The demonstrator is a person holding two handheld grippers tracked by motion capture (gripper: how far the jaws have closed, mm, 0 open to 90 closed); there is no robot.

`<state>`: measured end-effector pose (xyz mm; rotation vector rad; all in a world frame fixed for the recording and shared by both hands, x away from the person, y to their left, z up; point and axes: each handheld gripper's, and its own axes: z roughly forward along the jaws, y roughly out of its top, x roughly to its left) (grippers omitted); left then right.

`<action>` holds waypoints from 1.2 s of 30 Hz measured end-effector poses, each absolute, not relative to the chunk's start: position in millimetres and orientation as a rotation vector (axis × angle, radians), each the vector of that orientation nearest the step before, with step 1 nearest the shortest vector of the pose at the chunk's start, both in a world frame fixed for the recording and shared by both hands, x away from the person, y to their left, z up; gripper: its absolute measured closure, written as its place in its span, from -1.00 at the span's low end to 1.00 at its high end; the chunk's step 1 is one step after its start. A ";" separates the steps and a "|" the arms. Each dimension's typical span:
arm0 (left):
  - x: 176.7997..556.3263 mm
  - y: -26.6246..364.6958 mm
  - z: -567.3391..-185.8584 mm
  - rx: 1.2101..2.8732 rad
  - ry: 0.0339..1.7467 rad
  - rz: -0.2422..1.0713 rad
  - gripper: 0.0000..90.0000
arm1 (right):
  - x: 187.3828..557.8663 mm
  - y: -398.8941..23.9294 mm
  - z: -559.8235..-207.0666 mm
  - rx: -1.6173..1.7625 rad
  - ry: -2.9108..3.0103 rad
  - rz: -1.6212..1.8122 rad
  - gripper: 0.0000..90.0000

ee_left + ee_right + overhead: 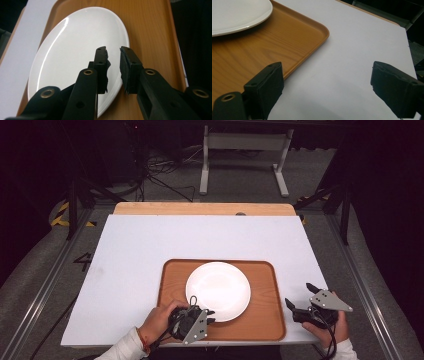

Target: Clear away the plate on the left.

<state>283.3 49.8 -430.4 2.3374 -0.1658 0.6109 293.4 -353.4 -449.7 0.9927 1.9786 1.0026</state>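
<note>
A white plate [218, 290] lies flat in a wooden tray [265, 320] on the near half of the white tabletop [150, 240]. The plate sits near the middle of the tray, a little toward its left side, with bare wood showing all around it.

The left gripper [210, 316] is held by the person's left hand [159, 320] at the tray's near edge, pointing at the near rim of the plate. In the left gripper view its jaws stand a narrow gap apart, one over the plate [75, 50] and the other over the wood of the tray [150, 32], so they straddle the plate's rim. Whether either jaw touches the rim cannot be told; nothing is clearly pinched between them.

The right gripper [300, 296] is held by the right hand [332, 330] just beyond the tray's right side, over the tabletop near its front right corner. In the right gripper view its jaws are spread wide with nothing between them; one jaw is over the tray's right edge [287, 50], the other over the bare tabletop [362, 45]. The plate [237, 12] shows at the upper left of that view, well apart from these jaws.

Beyond the far edge of the white surface runs a light wooden strip [200, 209], and past it the floor carries cables [160, 170] and a white metal stand [245, 150].
</note>
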 end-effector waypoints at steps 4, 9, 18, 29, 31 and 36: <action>285.0 51.3 -428.9 2.327 -0.155 0.608 0.64 | 293.4 -353.5 -449.7 0.993 1.978 1.002 -0.73; 288.6 55.0 -425.1 2.310 -0.131 0.612 0.57 | 293.5 -353.4 -450.1 0.992 1.981 1.002 -0.73; 293.0 62.9 -418.6 2.286 -0.073 0.597 0.40 | 293.7 -353.2 -450.2 0.993 1.981 1.001 -0.73; 299.0 70.8 -413.6 2.253 -0.020 0.634 0.09 | 294.1 -352.8 -450.7 0.989 1.984 1.001 -0.73; 300.8 73.0 -412.4 2.242 -0.014 0.649 -0.01 | 294.0 -352.9 -450.7 0.992 1.983 1.002 -0.73; 304.4 78.5 -408.6 2.226 0.047 0.676 -0.20 | 294.1 -352.8 -450.8 0.992 1.983 1.001 -0.73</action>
